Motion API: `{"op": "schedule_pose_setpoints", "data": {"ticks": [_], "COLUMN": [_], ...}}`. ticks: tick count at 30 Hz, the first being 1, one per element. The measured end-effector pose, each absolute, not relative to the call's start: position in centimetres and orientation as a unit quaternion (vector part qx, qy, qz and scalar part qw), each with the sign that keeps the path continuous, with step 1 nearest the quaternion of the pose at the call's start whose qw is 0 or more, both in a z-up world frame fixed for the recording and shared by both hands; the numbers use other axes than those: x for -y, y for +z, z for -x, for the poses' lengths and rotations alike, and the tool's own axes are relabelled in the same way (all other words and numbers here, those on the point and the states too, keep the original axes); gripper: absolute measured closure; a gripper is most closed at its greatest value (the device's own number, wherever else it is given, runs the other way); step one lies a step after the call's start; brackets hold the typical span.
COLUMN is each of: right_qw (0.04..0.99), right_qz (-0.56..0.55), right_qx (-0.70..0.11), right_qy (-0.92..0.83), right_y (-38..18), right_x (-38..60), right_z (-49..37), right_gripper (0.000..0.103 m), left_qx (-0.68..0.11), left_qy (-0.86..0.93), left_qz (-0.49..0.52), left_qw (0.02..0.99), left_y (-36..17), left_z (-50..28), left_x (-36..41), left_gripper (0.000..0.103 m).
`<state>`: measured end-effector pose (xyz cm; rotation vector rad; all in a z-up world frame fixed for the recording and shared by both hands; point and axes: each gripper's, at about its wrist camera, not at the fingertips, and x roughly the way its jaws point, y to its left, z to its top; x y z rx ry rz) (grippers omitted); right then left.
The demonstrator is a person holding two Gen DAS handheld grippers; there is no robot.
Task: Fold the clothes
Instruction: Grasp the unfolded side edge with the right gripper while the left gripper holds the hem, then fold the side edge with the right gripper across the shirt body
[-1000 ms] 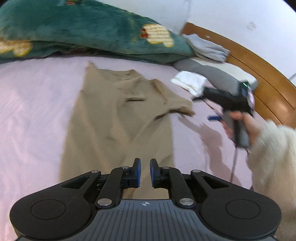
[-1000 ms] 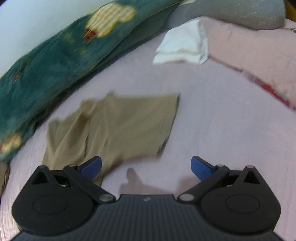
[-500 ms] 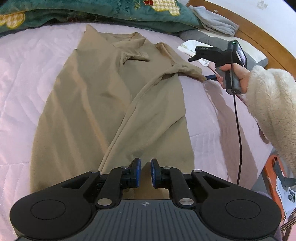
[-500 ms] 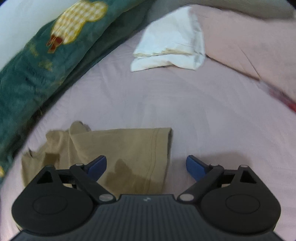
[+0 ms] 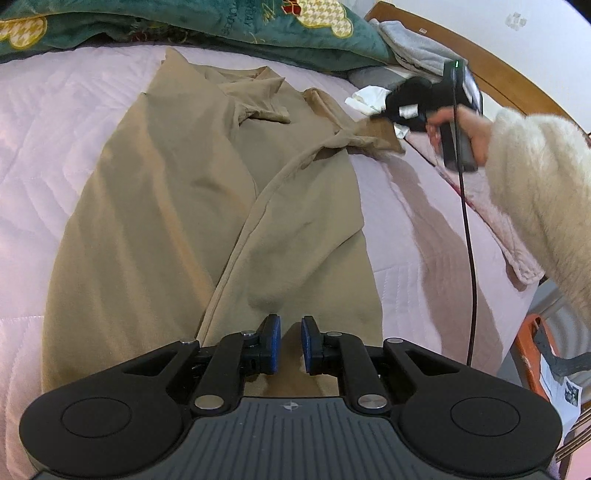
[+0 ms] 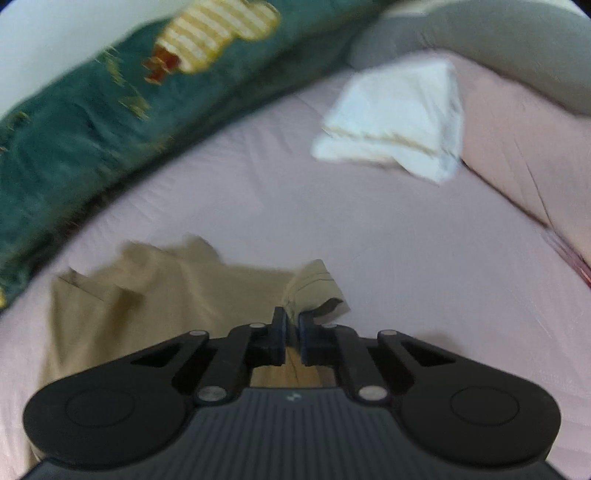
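A tan shirt [image 5: 207,206] lies spread on the pink bed sheet [image 5: 74,122], partly folded lengthwise, collar toward the far side. My left gripper [image 5: 288,345] hovers over the shirt's near hem with its blue pads a small gap apart and nothing between them. My right gripper [image 6: 291,336] is shut on the end of the shirt's right sleeve [image 6: 314,288], which bunches up between the pads. In the left wrist view the right gripper [image 5: 436,99] sits at the sleeve tip [image 5: 373,138], held by a hand in a fuzzy cream sleeve.
A dark green plush blanket [image 5: 221,26] lies along the far side of the bed. A folded white cloth [image 6: 395,122] and a grey pillow [image 6: 480,40] lie near the wooden headboard [image 5: 498,77]. An orange object [image 5: 532,362] stands beside the bed's right edge.
My right gripper has moved down to the sleeve end and closed on it; it was wide open before. My left gripper has stayed nearly closed over the hem.
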<state>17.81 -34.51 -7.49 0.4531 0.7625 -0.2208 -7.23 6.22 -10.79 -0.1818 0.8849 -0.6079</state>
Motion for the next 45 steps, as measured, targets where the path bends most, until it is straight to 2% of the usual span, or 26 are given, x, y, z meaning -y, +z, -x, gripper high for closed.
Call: {"op": "schedule_pose_setpoints", "data": {"ticks": [9,13,19,21,22,23,24,27,29,32,38,42,45], "right_qw": [0.933,0.937,0.926,0.920,0.915,0.913,0.913,0.920,0.917,0.909,0.880,0.880,0.875], "right_qz": [-0.170,-0.151,-0.117,-0.120,-0.122,-0.114,-0.093,-0.008,0.031,0.059,0.128,0.193,0.168], "right_qx": [-0.315,-0.316,-0.355,-0.364,-0.373,-0.381,-0.387,-0.388,-0.396,-0.411,-0.457,-0.434,-0.454], "right_qy": [-0.025,0.003,0.051,0.079,0.092,0.094,0.092,0.059,0.044,0.039,0.036,0.021,0.015], "right_y": [0.2,-0.1,-4.1,-4.1,-4.0,-3.5,-2.9,-1.0,-0.4,-0.4,-5.3,-8.1,-9.0], "right_x": [25.7,20.1,11.8,10.7,10.6,10.8,11.2,12.9,14.4,16.7,15.6,13.4,13.3], "right_z": [-23.4,-26.6,-29.7,-29.8,-29.7,-29.5,-29.3,-27.2,-25.4,-22.1,-19.5,-20.4,-22.6], "right_gripper": [0.095,0.096,0.093,0.087,0.076,0.061,0.054,0.040,0.034,0.033,0.034,0.034,0.039], "left_qx": [-0.411,-0.409,-0.409,-0.410,-0.410,-0.411,-0.412,-0.415,-0.409,-0.399,-0.394,-0.395,-0.396], "left_qy": [-0.304,-0.310,-0.321,-0.322,-0.323,-0.323,-0.323,-0.324,-0.324,-0.324,-0.320,-0.318,-0.319], "left_qz": [0.116,0.123,0.128,0.137,0.144,0.150,0.156,0.157,0.156,0.157,0.148,0.141,0.139], "left_qw": [0.852,0.850,0.845,0.842,0.841,0.839,0.838,0.836,0.839,0.843,0.849,0.850,0.850], "left_y": [-11.4,-11.8,-12.1,-12.3,-12.4,-12.5,-12.6,-12.2,-11.8,-11.4,-11.0,-11.0,-11.2], "left_z": [7.4,7.7,8.0,7.9,7.9,7.8,7.7,7.6,7.7,8.0,8.6,8.9,8.9], "left_x": [-7.1,-7.3,-7.5,-7.7,-7.9,-8.1,-8.2,-8.3,-8.5,-8.9,-9.0,-9.1,-9.1], "left_gripper": [0.086,0.086,0.086,0.086,0.086,0.086,0.086,0.086,0.078,0.067,0.064,0.063,0.060]}}
